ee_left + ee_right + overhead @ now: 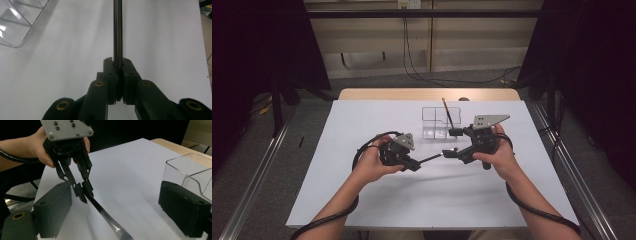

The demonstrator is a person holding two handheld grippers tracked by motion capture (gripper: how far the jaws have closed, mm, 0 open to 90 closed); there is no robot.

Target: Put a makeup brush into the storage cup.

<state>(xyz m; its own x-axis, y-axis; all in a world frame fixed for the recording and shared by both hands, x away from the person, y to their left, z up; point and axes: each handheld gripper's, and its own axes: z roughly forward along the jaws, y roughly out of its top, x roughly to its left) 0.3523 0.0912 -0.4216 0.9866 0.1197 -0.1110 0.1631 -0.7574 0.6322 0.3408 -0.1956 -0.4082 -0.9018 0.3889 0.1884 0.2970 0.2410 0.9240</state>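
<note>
My left hand-held gripper point(416, 164) pinches a thin dark rod point(431, 158); my right hand-held gripper point(453, 142) spread wide around its far end (not touching).

The left gripper point(416, 164), jaws clamped together, points toward 3 o'clock. The right gripper point(452, 142), jaws spread wide, points toward 9 o'clock. Both hands grip the gripper bodies.

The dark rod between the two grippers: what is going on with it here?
A person holds a gripper in each hand over the white table. The left gripper is clamped on one end of a thin dark rod. The right gripper has its jaws spread wide around the other end, not gripping. A clear organiser with another stick sits behind.
</note>
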